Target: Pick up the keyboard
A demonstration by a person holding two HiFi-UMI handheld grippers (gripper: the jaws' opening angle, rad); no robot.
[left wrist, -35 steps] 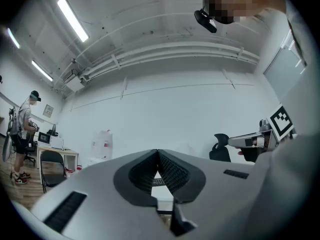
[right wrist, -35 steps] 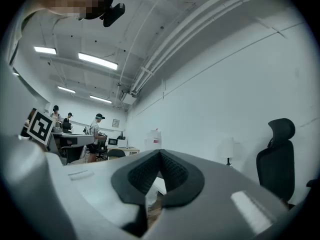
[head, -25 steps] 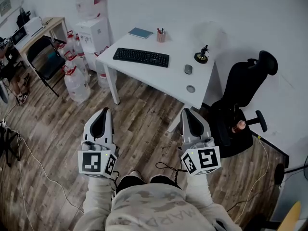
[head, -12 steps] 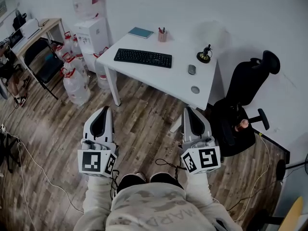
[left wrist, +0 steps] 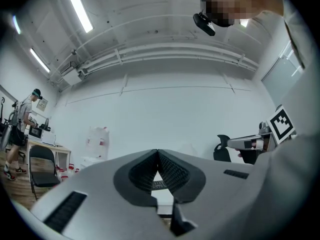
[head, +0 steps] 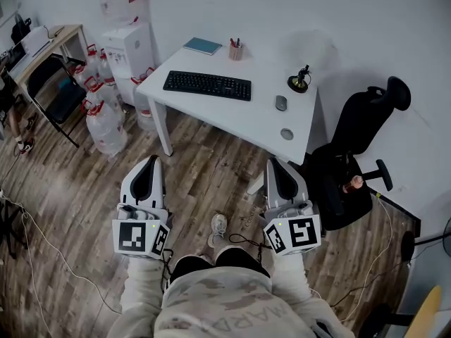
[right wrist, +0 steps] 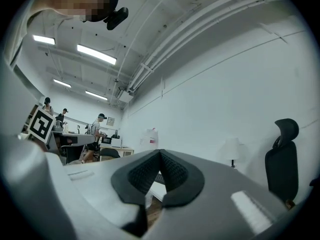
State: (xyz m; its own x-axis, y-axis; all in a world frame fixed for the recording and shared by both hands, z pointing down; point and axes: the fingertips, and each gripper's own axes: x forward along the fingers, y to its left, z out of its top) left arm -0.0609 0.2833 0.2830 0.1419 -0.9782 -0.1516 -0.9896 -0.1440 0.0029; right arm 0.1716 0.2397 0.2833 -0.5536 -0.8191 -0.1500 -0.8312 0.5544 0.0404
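The keyboard [head: 207, 85] is black, long and flat, with full rows of keys. It lies on the white desk [head: 257, 122] toward its left end, well apart from both grippers. The left gripper [head: 151, 166] and right gripper [head: 277, 166] are over the wooden floor [head: 204, 174], jaws pressed together, empty.

black flat keyboard [left wrist: 159, 184]: only a thin sliver shows behind the closed left tongs [left wrist: 157, 150] | small round grey object [head: 287, 134] on white counter [head: 246, 118]: too small to identify | yellow object [head: 428, 310]: cut off at head view's bottom-right corner
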